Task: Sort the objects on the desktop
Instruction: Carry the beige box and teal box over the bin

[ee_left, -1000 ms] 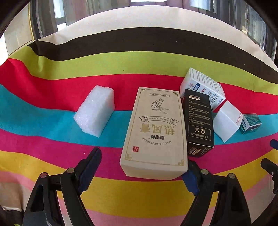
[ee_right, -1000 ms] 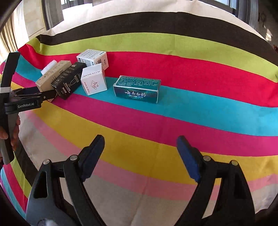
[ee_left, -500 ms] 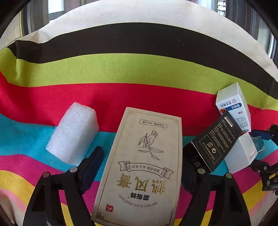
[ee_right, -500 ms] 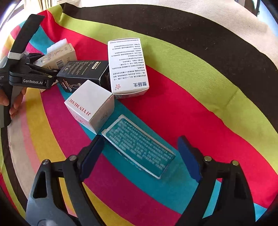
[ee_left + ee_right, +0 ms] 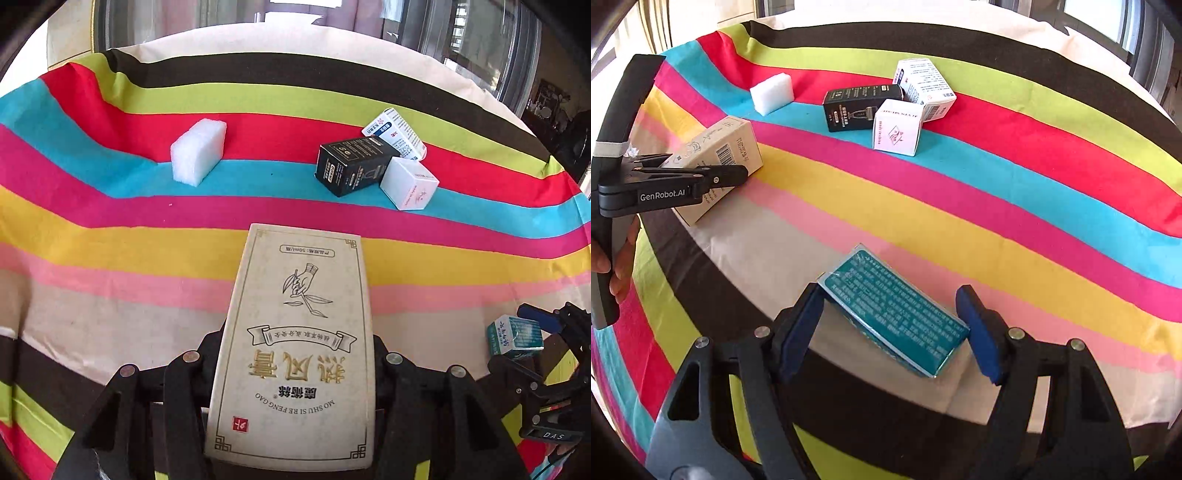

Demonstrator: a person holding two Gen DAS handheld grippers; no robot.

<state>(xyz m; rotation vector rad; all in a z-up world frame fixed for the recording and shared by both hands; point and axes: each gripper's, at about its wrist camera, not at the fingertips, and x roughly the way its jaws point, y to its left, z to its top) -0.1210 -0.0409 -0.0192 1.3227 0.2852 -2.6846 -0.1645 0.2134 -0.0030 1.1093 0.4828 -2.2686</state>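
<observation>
A tall beige carton with gold lettering (image 5: pixel 299 280) sits between the jaws of my left gripper (image 5: pixel 295 338), which are closing, with both pads against its long sides. In the right wrist view the same carton (image 5: pixel 720 147) hangs in the left gripper (image 5: pixel 737 177) above the cloth's near stripes. My right gripper (image 5: pixel 889 291) is shut on a teal box (image 5: pixel 897 314), which lies skewed between the blue pads and is caught at opposite corners. In the left wrist view, the teal box (image 5: pixel 513 336) shows at the right edge.
On the far stripes of the striped cloth (image 5: pixel 997 221) lie a white foam block (image 5: pixel 197 157), a black box (image 5: pixel 351 164), a white cube box (image 5: pixel 408 184) and a white-and-blue box (image 5: pixel 395 134), the last three clustered. A hand (image 5: pixel 613 266) holds the left gripper's handle.
Both grippers reached forward over their boxes, closed on them and drew back toward the cloth's near stripes. The black box got nudged askew as the beige carton left.
</observation>
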